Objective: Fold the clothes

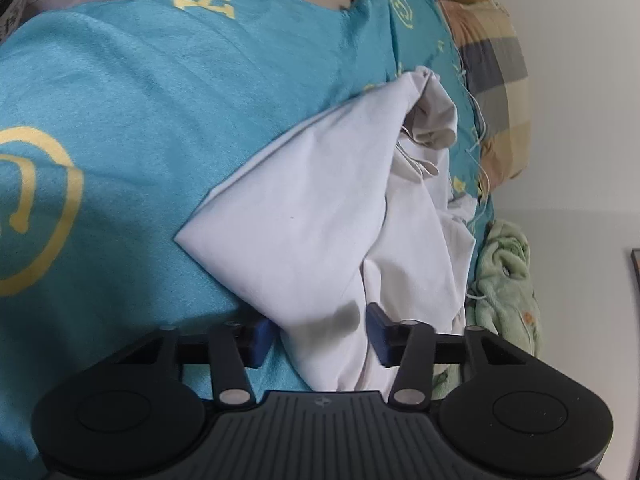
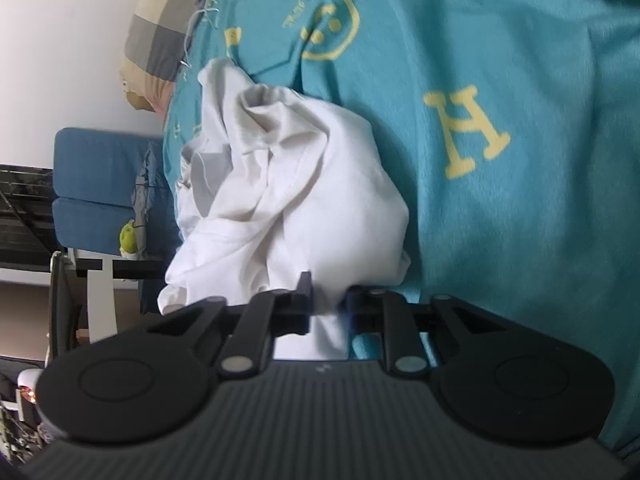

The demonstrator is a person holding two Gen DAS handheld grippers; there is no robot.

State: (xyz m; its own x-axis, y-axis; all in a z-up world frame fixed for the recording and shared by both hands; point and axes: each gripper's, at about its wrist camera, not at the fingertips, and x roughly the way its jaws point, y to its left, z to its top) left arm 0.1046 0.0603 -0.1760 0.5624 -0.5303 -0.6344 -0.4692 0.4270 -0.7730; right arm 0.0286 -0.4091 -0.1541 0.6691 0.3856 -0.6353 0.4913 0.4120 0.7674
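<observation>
- Softly rumpled, the white garment (image 1: 304, 216) lies on the teal bedspread (image 1: 132, 92); it is thin, matte woven cloth, smooth on one broad folded flap and bunched into loose creases beyond it.
- From the right wrist view the same white garment (image 2: 304, 184) shows a stitched hem running across its crumpled mound, with greyer shadowed folds at the far end.
- Teal bedspread has a slightly fuzzy, brushed surface printed in yellow: a smiley face (image 2: 330, 26), ring shapes, and a serif letter "H" (image 2: 466, 132); other small yellow marks are too small to read.
- Left gripper (image 1: 320, 334) has blue pads set on either side of a bundled fold of the garment's near edge, jaws partly closed and pinching it.
- Right gripper (image 2: 328, 304) is nearly closed, clamping a narrow strip of the white cloth at its near end.
- Beyond the garment, a checked pillow (image 1: 500, 76) in tan, grey and cream sits at the bedspread's far end.
- Beside the bedspread's edge lies a fluffy pale green blanket (image 1: 506, 280).
</observation>
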